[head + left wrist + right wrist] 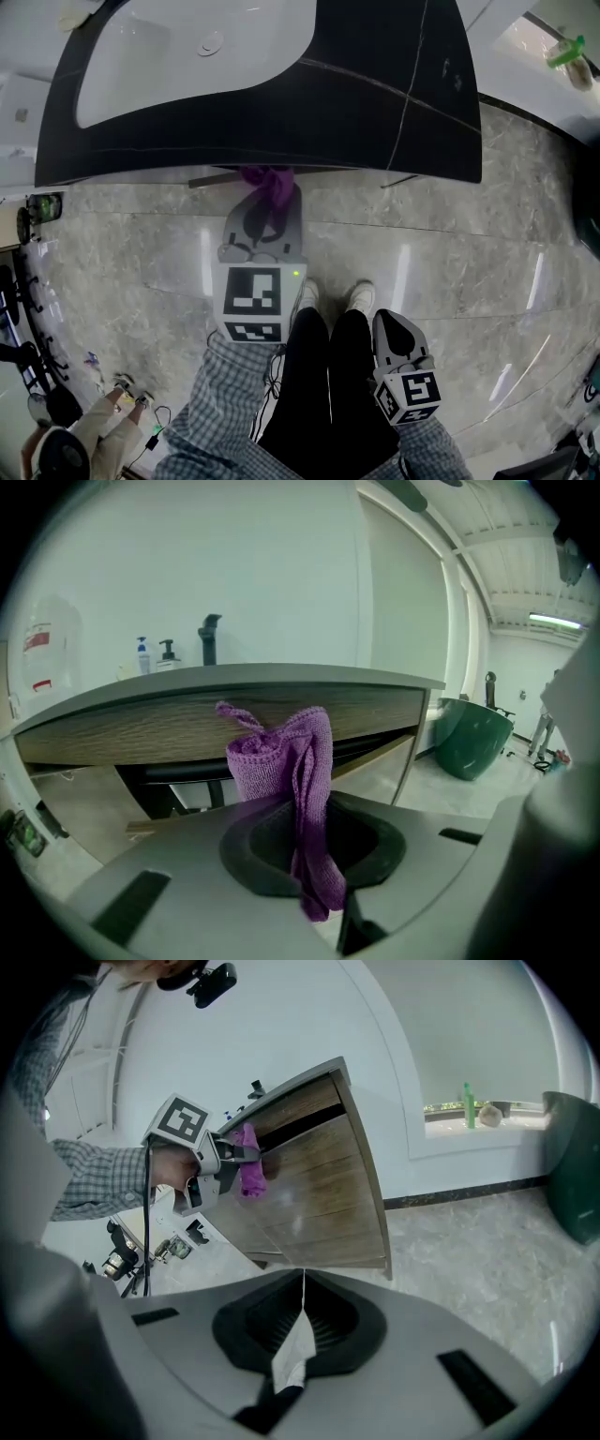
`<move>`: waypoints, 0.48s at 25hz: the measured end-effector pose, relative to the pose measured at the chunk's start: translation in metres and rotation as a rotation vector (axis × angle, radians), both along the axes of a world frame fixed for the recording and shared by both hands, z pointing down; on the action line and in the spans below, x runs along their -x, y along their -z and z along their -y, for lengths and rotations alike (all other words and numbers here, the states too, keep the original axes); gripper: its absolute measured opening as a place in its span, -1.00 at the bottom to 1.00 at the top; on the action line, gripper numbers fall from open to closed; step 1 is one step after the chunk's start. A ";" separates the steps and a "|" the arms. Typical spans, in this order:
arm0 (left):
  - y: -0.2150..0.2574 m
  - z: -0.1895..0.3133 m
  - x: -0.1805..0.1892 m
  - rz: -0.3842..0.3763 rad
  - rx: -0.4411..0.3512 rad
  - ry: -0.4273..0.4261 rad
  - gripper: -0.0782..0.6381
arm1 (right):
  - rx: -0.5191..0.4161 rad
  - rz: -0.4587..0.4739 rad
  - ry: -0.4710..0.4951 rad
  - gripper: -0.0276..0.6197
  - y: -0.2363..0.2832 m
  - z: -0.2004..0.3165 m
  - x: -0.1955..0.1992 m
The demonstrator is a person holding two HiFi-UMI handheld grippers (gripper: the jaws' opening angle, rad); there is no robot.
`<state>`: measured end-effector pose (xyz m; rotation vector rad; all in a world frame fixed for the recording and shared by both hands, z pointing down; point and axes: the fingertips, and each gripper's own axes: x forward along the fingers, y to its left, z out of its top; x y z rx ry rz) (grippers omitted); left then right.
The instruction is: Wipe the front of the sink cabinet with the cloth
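The left gripper [267, 208] has its jaws clamped on the purple cloth [281, 761]. The cloth stands bunched at twelve o'clock of the jaws, at the top edge of the wooden sink cabinet front [314, 1185]. The right gripper [302, 1288] hangs at four o'clock of the left, jaws pressed together, well apart from the cabinet.

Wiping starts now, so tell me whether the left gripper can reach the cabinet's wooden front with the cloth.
Probably yes. The left gripper is shut on the purple cloth, held close up to the wooden cabinet front below the countertop, with nothing visible between them.
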<state>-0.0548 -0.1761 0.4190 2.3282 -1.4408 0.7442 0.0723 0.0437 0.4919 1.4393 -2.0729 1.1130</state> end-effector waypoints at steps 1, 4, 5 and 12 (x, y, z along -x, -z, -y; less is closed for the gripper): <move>0.000 0.000 -0.006 -0.002 0.000 -0.009 -0.63 | 0.000 0.001 -0.006 -0.86 -0.001 0.000 -0.003; -0.001 -0.001 -0.021 -0.010 -0.002 -0.019 -0.63 | 0.009 0.007 -0.017 -0.86 -0.003 -0.002 -0.008; -0.001 -0.001 -0.026 -0.019 -0.002 -0.023 -0.63 | 0.012 0.008 -0.020 -0.86 -0.004 -0.003 -0.010; -0.002 -0.004 -0.070 -0.053 0.002 -0.110 -0.63 | 0.009 0.002 -0.053 -0.86 -0.007 -0.003 -0.025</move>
